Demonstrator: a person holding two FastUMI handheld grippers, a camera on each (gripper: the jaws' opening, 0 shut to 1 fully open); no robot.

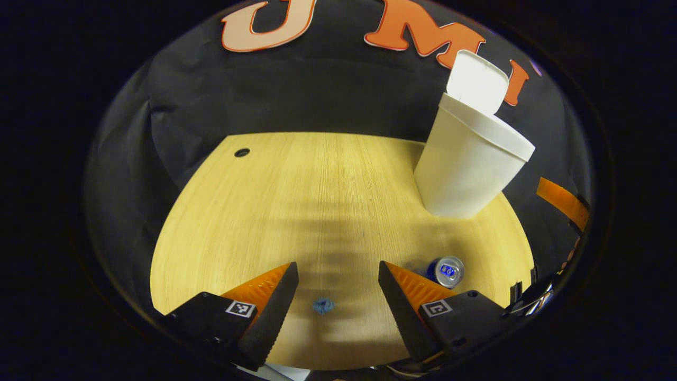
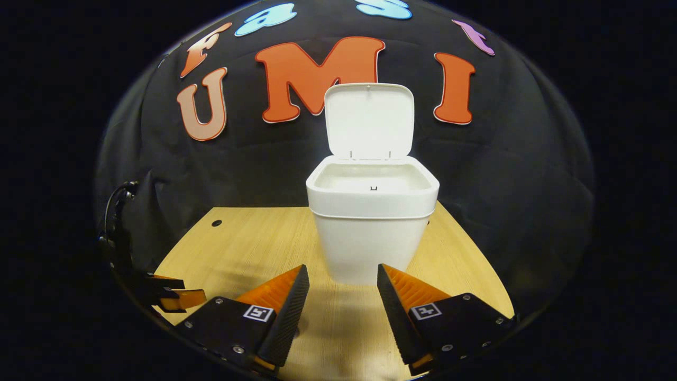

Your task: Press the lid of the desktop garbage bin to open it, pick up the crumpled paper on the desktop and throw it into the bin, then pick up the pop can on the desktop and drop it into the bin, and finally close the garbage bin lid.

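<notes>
The bin (image 2: 373, 222) is being viewed with its lid (image 2: 368, 121) standing upright on the rear hinge, the mouth open and facing the right tongs (image 2: 342, 312). What lies inside cannot be judged from the right gripper view; only a pale inner wall is being shown.

The left tongs (image 1: 338, 301) are being held spread above the bench (image 1: 296, 201), nothing between the fingers. The paper (image 1: 323, 306), a small blue wad, is being framed almost midway between those fingers, slightly toward the left one, lying on the bench below and just ahead of the tips. The wad is roughly round, so no long axis is being presented. The can (image 1: 447, 271) is being seen end-on, its top turned toward the camera, just beyond the right finger of the left tongs and apart from the paper. The bin is standing farther off, ahead and to the right.

The right tongs are likewise being held spread and empty, squared on the bin front, the bin base lying just beyond the tips.

Judgement: with lid up and both paper and can on the bench, the paper stage is being indicated. The left tongs are judged nearer, the paper lying straight ahead and down between their fingers; the bin would then lie up and to the right.
</notes>
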